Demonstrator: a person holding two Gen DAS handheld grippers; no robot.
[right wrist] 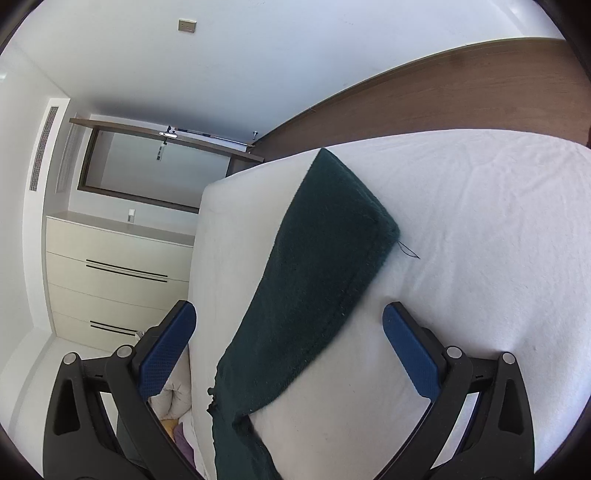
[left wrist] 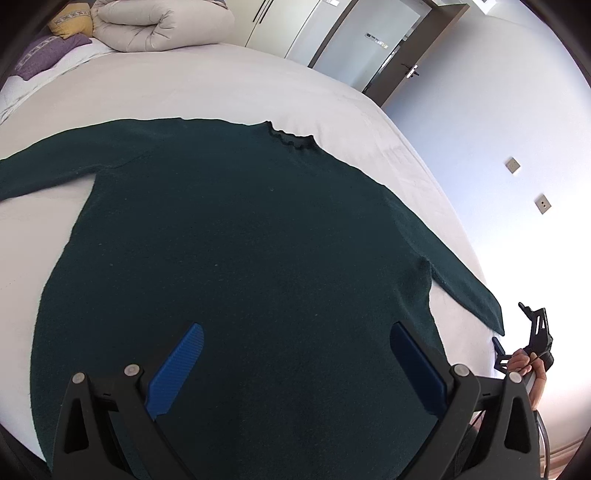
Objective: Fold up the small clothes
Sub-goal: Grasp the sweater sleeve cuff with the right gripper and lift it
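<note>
A dark green long-sleeved sweater (left wrist: 236, 236) lies flat on the white bed (left wrist: 221, 81), frilled collar away from me and both sleeves stretched out sideways. My left gripper (left wrist: 295, 365) hovers open above the sweater's lower body, its blue pads wide apart with nothing between them. In the left wrist view the right gripper (left wrist: 532, 343) shows at the far right, held in a hand just beyond the right sleeve's cuff. In the right wrist view my right gripper (right wrist: 290, 354) is open, and the right sleeve (right wrist: 317, 280) runs up between its fingers without contact, the cuff at the far end.
A rolled duvet (left wrist: 155, 26) and pillows (left wrist: 55, 51) sit at the head of the bed. Beyond the bed's edge stand cream drawers (right wrist: 118, 273), a door (left wrist: 369, 40) and white walls. A wooden floor (right wrist: 461, 99) lies past the bed.
</note>
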